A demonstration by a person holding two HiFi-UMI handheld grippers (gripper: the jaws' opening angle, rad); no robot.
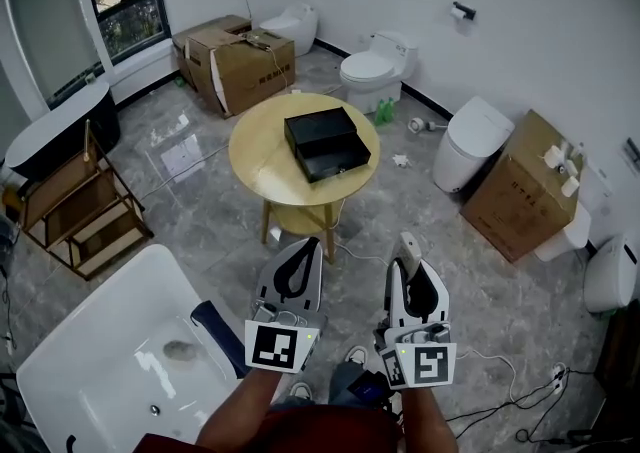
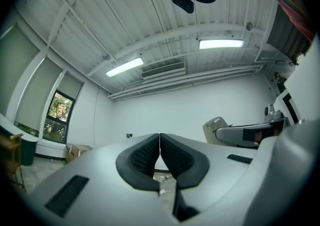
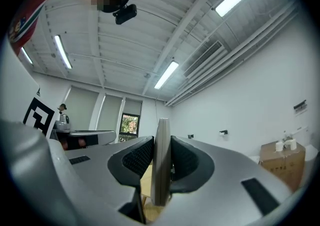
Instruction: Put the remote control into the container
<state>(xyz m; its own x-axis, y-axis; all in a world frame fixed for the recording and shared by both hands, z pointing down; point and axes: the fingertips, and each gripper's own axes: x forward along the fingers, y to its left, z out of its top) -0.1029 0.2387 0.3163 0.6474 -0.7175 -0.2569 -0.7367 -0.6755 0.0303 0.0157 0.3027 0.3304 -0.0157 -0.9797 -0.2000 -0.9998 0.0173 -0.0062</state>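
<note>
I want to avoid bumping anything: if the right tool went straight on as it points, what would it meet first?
The way looks free nearby. The right tool, shut on the slim grey remote control, seems aimed above the round wooden table, probably toward the far white wall; depth is unclear.

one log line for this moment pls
right gripper: shut on remote control | left gripper: shut, empty | container: on round table, ahead of both grippers | remote control not yet in container
</note>
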